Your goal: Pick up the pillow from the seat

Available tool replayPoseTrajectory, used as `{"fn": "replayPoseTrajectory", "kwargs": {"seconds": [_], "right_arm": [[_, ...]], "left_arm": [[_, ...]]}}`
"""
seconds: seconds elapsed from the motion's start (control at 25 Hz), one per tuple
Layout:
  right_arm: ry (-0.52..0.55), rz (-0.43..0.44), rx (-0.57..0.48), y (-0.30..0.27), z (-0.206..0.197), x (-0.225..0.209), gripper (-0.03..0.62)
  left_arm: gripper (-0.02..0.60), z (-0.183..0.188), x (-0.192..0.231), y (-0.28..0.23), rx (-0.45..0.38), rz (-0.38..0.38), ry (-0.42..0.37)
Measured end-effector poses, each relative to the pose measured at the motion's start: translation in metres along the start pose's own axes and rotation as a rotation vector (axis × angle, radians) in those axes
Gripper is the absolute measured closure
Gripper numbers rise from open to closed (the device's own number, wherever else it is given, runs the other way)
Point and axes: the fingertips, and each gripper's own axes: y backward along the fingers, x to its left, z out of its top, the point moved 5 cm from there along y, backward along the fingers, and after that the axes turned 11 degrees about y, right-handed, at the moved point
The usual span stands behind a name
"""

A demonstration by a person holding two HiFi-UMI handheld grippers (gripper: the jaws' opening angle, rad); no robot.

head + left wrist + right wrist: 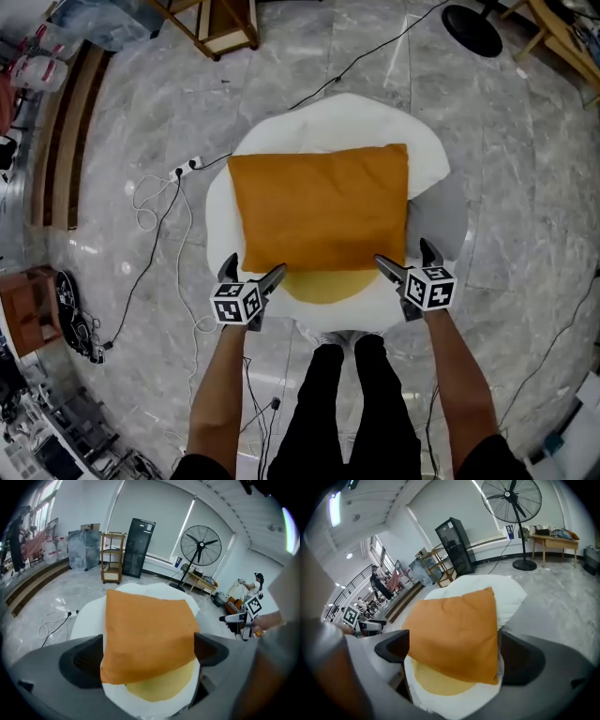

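Observation:
An orange pillow [321, 208] lies flat on a round white seat [375, 117], over a yellow round pad [323, 286] that shows at its near edge. My left gripper [253, 269] is at the pillow's near left corner and my right gripper [403, 255] at its near right corner. Both stand open. In the left gripper view the pillow [147, 634] fills the gap between the wide jaws of the left gripper [147, 657], and the same holds for the pillow [457, 632] and the right gripper [454, 657] in the right gripper view. Neither gripper's pads press on it.
A power strip with white cables [183, 169] lies on the marble floor left of the seat. A wooden shelf cart [225, 23] and a fan base [473, 28] stand beyond it. The person's legs [347, 403] are right at the seat's near edge.

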Motion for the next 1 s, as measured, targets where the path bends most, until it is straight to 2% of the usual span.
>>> {"fn": "replayPoseTrajectory", "kwargs": {"seconds": [0.24,0.4,0.52,0.88,0.92,1.0], "right_arm": [[-0.074,0.029,0.057,-0.056,-0.031,-0.036,0.005],[-0.093,0.067,0.073,-0.094,-0.045,-0.049,0.005],[-0.114,0.087,0.086,-0.115,-0.055,-0.055,0.005],[-0.115,0.071,0.172,-0.165,-0.067,-0.066,0.006],[-0.115,0.070,0.186,-0.168,-0.068,-0.066,0.006],[-0.112,0.068,0.217,-0.171,-0.068,-0.065,0.023]], "left_arm": [[-0.009,-0.011,0.037,-0.057,0.094,0.019,-0.025],[-0.011,-0.009,0.052,-0.088,0.090,0.040,-0.040],[-0.011,-0.010,0.063,-0.107,0.096,0.041,-0.013],[-0.008,-0.013,0.080,-0.150,0.135,0.007,0.015],[-0.004,-0.012,0.078,-0.152,0.136,0.006,0.015],[0.044,-0.014,0.076,-0.156,0.144,0.000,0.017]]}}
